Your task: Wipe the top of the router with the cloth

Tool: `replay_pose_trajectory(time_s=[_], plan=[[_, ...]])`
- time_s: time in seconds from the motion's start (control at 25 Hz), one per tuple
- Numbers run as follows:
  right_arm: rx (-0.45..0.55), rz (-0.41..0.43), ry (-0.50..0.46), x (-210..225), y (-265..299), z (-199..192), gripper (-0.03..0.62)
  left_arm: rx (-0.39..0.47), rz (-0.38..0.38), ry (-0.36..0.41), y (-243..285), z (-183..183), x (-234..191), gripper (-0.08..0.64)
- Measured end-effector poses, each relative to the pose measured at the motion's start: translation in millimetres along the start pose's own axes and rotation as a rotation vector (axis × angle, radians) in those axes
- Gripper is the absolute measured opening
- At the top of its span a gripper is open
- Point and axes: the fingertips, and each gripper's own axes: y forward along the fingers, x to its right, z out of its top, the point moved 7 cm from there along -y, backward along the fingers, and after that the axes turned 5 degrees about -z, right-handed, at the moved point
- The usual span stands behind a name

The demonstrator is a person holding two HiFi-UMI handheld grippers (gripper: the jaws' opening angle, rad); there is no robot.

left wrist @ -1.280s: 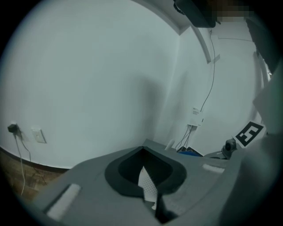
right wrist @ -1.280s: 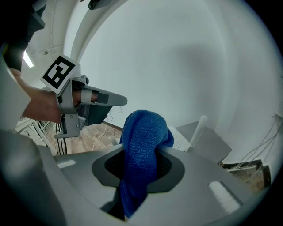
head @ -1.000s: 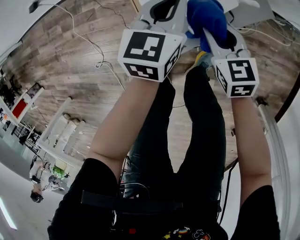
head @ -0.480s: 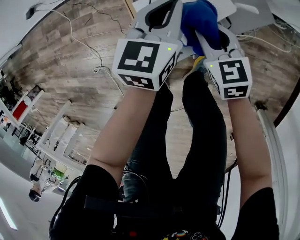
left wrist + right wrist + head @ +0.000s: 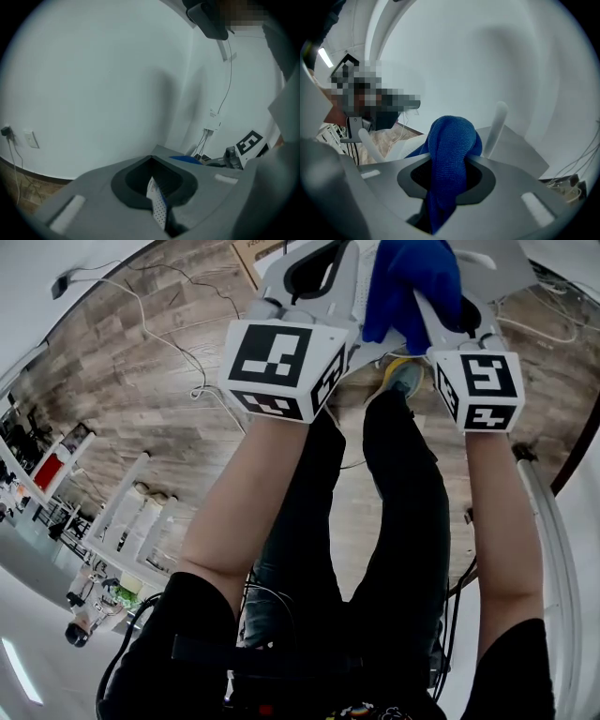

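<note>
Both tools had drifted only a little over the past second, held high before the person's chest. The left tool (image 5: 158, 208) had slid a shade toward 9 o'clock in the head view, while the right tool (image 5: 440, 206) had edged back toward 3 o'clock. The blue cloth (image 5: 411, 287) had stayed at 12 to 1 o'clock. By this reading, wiping had not begun: the cloth hung in the air, touching no surface that the views showed.

The right tool's jaws were clamped on the cloth, which bulged above them in a thick, soft fold of knitted microfibre and trailed down between them. It looked dry and bunched rather than spread flat, so it would probably need pressing down to make broad contact. The left tool's jaws stood together with nothing between them, pointed at a plain white wall (image 5: 93, 84).

The router itself could not be made out with certainty in any view. A white rod (image 5: 497, 123) rose from a pale surface just behind the cloth and may have been one of its antennas. Below, at 6 o'clock in the head view, were the person's legs (image 5: 394, 521) and a wood-plank floor (image 5: 141, 390).
</note>
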Motion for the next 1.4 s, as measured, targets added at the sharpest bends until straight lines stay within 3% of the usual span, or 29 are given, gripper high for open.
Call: replay_pose_trajectory(time_s=[0.28,0.64,0.96,1.24,1.4], plan=[[-0.008,-0.066,0.017,27.0,-1.9,-1.6,0.121,-0.021,-0.021,0.016,10.1,-3.3,0.7,0.002],[-0.004,-0.048,-0.031,2.7,16.4,18.1,0.120,0.010,-0.011,-0.018,-7.5,-7.5,-16.5,0.002],[-0.023,0.038,-0.141,-51.8,53.8,49.3,0.119,0.044,0.053,-0.057,-55.6,-17.2,-58.0,0.002],[-0.063,0.210,-0.301,-102.6,73.1,59.7,0.120,0.072,0.106,-0.083,-92.9,-27.3,-85.2,0.002],[-0.080,0.218,-0.337,-103.2,76.3,60.5,0.120,0.080,0.109,-0.089,-94.1,-32.2,-87.9,0.002]])
